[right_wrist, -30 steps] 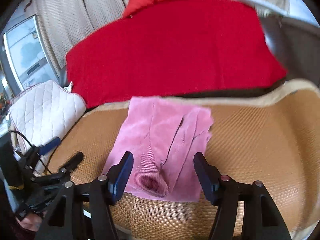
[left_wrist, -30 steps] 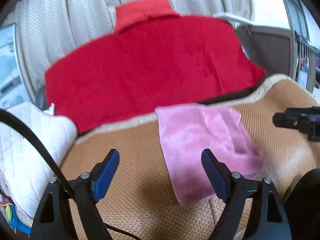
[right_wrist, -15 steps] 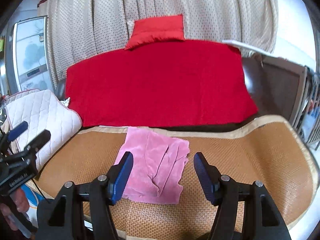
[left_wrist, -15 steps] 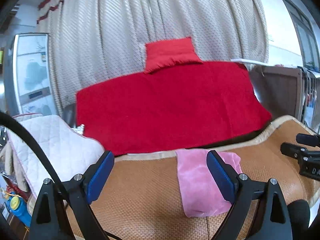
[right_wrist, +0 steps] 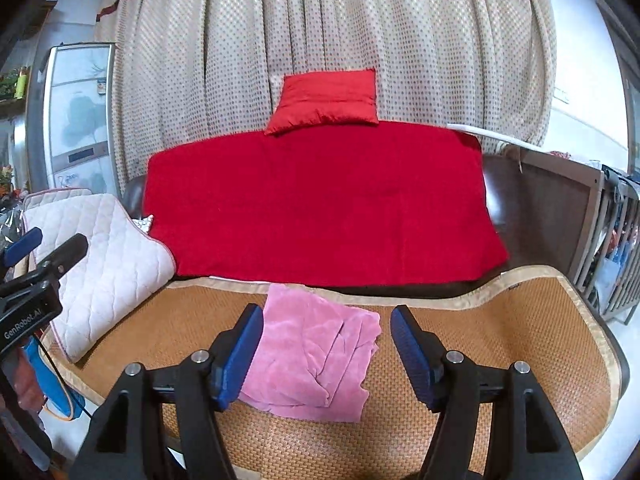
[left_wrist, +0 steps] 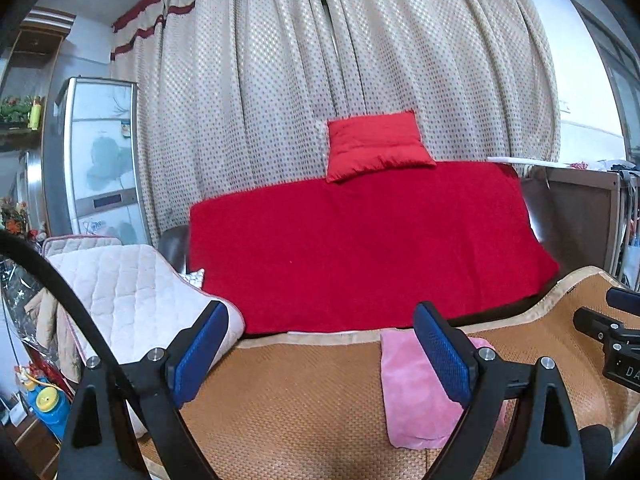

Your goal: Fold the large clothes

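Note:
A pink garment (right_wrist: 316,360) lies folded into a rough rectangle on the woven brown mat (right_wrist: 500,344). It also shows in the left wrist view (left_wrist: 416,392), partly behind my right-hand finger. My left gripper (left_wrist: 320,356) is open and empty, held back from the mat. My right gripper (right_wrist: 326,354) is open and empty, raised above and short of the garment. The left gripper also shows at the left edge of the right wrist view (right_wrist: 44,252).
A red blanket (right_wrist: 320,208) covers the sofa back, with a red cushion (right_wrist: 328,98) on top. A white quilted cushion (right_wrist: 100,256) lies at the mat's left end. Behind are a dotted curtain (right_wrist: 320,20), a fridge (left_wrist: 96,160) and a wooden crib (right_wrist: 560,216).
Both grippers have pulled back and tilted up from the pink garment, which now looks smaller and lower in both views. The garment lies still on the mat.

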Motion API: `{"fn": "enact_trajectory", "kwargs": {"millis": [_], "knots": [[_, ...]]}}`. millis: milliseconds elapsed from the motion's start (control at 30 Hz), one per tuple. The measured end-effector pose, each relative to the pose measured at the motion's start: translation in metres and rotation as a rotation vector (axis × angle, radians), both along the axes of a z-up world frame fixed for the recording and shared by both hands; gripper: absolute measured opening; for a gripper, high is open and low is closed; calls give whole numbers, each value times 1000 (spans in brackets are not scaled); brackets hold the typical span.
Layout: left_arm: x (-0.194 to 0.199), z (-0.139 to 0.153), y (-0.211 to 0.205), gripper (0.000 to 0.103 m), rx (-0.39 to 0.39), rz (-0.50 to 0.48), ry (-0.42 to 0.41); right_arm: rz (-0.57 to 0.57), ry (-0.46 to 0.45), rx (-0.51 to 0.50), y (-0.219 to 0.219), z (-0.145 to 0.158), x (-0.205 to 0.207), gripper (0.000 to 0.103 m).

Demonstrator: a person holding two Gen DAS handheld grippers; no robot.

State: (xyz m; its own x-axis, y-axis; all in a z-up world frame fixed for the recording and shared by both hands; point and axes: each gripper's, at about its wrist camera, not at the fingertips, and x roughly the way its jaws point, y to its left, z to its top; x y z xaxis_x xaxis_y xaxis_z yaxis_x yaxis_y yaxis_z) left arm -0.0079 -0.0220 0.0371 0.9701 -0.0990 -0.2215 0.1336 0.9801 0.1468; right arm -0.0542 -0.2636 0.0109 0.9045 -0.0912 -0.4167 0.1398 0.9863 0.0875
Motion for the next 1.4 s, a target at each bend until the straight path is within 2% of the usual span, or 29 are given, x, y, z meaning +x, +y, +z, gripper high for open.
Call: {"fn": "enact_trajectory", "kwargs": {"millis": [300, 600, 833, 1400], "knots": [[-8, 2, 1, 94, 11, 2, -14, -22, -1, -14, 5, 5, -4, 70], [-15, 6, 1, 94, 15, -10, -26, -107, -16, -149, 22, 12, -11, 70], [-23, 9, -3, 94, 20, -19, -40, -135, -61, -198, 29, 25, -27, 71], [-32, 18, 5, 94, 0, -20, -68, -140, -100, -224, 35, 35, -41, 71]]}}
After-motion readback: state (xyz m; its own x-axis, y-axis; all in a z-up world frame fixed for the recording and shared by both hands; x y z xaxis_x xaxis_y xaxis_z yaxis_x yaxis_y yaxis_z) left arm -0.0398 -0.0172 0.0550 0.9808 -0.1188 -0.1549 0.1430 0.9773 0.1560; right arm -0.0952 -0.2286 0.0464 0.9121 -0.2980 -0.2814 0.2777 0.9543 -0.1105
